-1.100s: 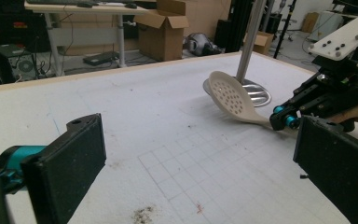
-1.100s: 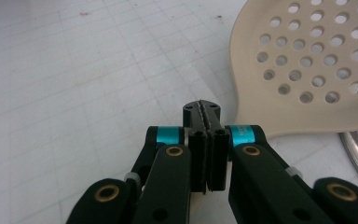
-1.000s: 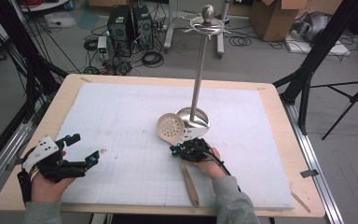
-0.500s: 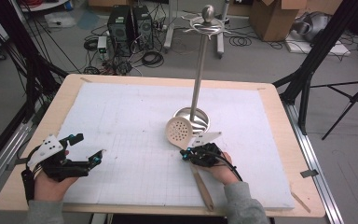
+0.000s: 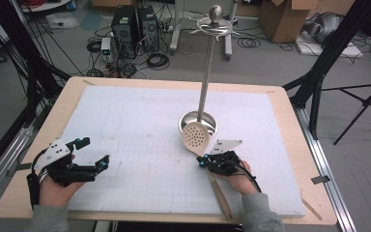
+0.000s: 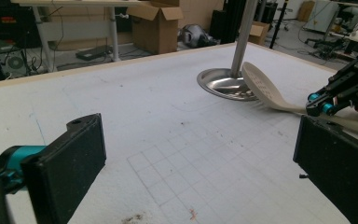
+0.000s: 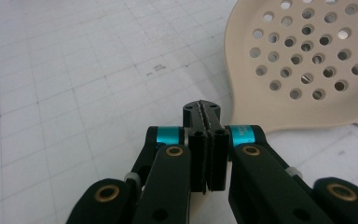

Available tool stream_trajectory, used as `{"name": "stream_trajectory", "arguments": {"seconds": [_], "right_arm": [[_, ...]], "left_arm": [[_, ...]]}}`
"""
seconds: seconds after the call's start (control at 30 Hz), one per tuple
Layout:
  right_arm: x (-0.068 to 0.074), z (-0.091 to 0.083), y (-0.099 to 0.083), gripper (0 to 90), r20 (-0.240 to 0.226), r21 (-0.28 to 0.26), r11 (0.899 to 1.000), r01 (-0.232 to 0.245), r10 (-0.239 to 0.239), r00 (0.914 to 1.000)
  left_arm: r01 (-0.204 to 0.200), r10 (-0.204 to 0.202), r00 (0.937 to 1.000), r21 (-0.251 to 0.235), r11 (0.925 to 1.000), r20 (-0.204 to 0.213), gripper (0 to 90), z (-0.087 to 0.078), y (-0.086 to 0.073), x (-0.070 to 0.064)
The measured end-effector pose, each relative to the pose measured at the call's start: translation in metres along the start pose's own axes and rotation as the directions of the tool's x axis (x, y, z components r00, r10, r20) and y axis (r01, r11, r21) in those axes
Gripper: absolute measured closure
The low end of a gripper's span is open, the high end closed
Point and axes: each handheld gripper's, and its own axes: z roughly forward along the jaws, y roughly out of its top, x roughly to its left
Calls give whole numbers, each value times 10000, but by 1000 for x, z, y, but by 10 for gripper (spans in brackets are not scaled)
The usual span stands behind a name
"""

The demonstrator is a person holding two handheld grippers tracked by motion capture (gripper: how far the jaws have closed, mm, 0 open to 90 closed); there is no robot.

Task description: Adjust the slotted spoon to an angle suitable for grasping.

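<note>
A beige perforated spoon with a wooden handle lies on the white board, its head leaning on the rim of the metal stand base. In the right gripper view the spoon head sits up and to the right of my right gripper, whose jaws are pressed together with nothing between them. Seen from above, the right gripper rests over the spoon's neck, and the handle runs back under the hand. My left gripper hovers open over the board's near left; its jaws stand wide apart with nothing between them.
A tall metal utensil stand rises from the round base at the board's middle right. The white gridded board lies on a wooden table. Off the far edge stand computer cases, cables and cardboard boxes.
My right gripper and the spoon have slid to the right together, bringing the spoon head against the stand base. The left gripper has barely moved.
</note>
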Motion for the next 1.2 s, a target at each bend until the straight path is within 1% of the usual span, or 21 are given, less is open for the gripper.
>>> {"name": "stream_trajectory", "arguments": {"seconds": [0.17,0.2,0.37,0.47,0.67,0.83,0.9,0.93,1.03,1.13,1.2], "right_arm": [[-1,-5,-4,900,165,-37,10000,-1,1,9999],[-2,-8,-6,900,275,-6,10000,21,-21,9996],[-4,-14,-10,900,480,13,10000,15,-15,9988],[-8,-20,-15,900,670,-20,10000,-66,67,9977],[-12,-28,-21,900,919,-31,9997,-232,234,9955],[-16,-33,-24,900,1206,-25,9995,-313,314,9922],[-17,-36,-26,900,1275,-35,9990,-456,457,9908],[-19,-37,-27,900,1340,-55,9989,-456,459,9899],[-21,-41,-30,900,1547,-55,9985,-548,550,9864],[-23,-44,-33,900,1702,-42,9981,-619,617,9835],[-25,-46,-34,900,1885,-50,9982,-603,601,9802]], "left_arm": [[-10,10,10000,39,10000,23,27,2,0,0],[-8,7,10000,49,10000,86,27,3,0,0],[-16,15,9999,69,10000,138,27,6,0,-1],[-38,36,9998,88,10000,174,27,7,0,0],[-22,20,9997,119,9999,230,27,11,0,-1],[-71,67,9995,144,9999,293,27,13,1,-1],[-47,43,9996,132,9999,287,27,13,1,-2],[-47,43,9995,134,9999,298,27,14,1,-1],[2,-6,9995,125,9999,312,27,14,0,-2],[-54,48,9995,168,9998,322,27,15,0,-1],[-25,19,9994,169,9999,346,27,15,0,-2]]}}
